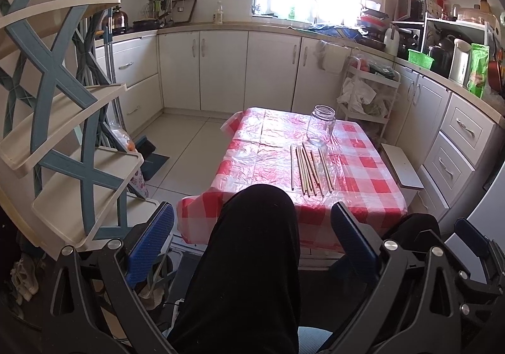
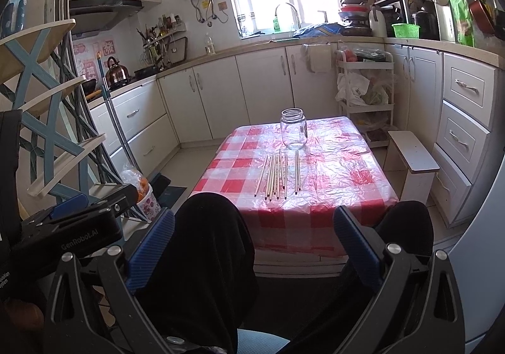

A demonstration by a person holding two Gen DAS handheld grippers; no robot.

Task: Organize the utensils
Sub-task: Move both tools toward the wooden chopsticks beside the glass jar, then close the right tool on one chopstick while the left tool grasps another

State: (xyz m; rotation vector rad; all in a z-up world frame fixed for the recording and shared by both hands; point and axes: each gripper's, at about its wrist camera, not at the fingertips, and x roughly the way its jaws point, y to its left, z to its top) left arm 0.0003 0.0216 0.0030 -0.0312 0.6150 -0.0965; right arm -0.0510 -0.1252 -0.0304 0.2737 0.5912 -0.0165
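From the left wrist, the left gripper (image 1: 252,227) is seen with its blue fingers (image 1: 151,243) spread wide and nothing between them, held low over a black-clad knee (image 1: 255,227). Chopsticks (image 1: 311,169) are laid side by side on the checked tablecloth (image 1: 252,158), just before an upright glass jar (image 1: 321,125).

From the right wrist, the right gripper (image 2: 252,237) is likewise seen parted and empty, short of the table. The chopsticks (image 2: 279,175) are seen near the jar (image 2: 294,129), well apart from both grippers.

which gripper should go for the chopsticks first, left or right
Probably the right gripper: it faces the chopsticks almost head-on. For the left gripper they lie off to the right. Both are open, held back over the knees.
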